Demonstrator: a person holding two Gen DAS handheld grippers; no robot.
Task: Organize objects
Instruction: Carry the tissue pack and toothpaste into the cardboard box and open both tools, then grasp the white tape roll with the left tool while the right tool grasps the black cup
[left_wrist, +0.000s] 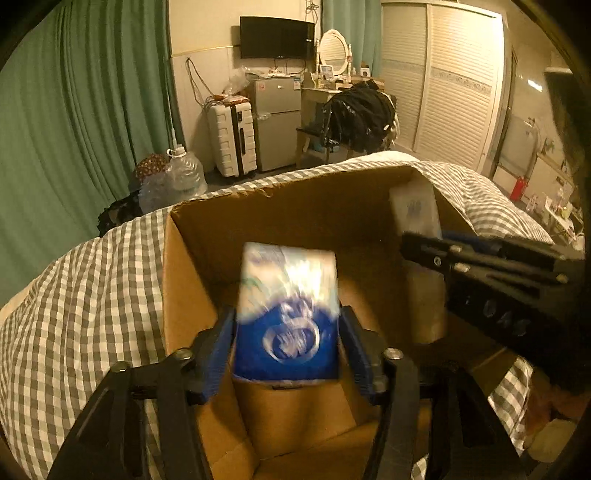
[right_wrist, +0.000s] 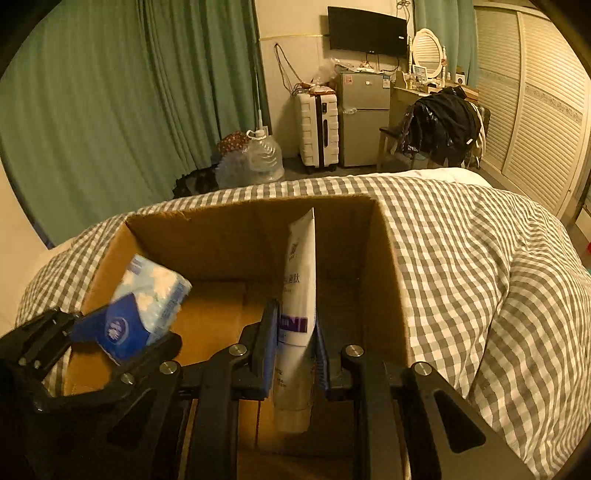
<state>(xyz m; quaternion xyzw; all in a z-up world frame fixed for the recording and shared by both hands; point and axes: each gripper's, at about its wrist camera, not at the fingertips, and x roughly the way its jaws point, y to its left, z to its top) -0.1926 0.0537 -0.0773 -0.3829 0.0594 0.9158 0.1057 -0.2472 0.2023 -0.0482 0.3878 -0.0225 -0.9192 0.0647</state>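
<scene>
An open cardboard box (left_wrist: 192, 295) (right_wrist: 384, 266) sits on a grey checked bedspread. My left gripper (left_wrist: 288, 332) is shut on a blue and white tissue pack (left_wrist: 288, 310), held over the box's inside; the pack also shows in the right wrist view (right_wrist: 147, 306). My right gripper (right_wrist: 297, 332) is shut on a white tube with a purple band (right_wrist: 299, 280), held upright with its cap down over the box. The tube shows at the right in the left wrist view (left_wrist: 417, 218).
The checked bedspread (right_wrist: 480, 266) surrounds the box on all sides. Beyond the bed stand a white suitcase (right_wrist: 319, 129), a small fridge (right_wrist: 364, 118), water jugs (right_wrist: 264, 157), a chair heaped with dark clothes (right_wrist: 443, 125) and green curtains (right_wrist: 110, 110).
</scene>
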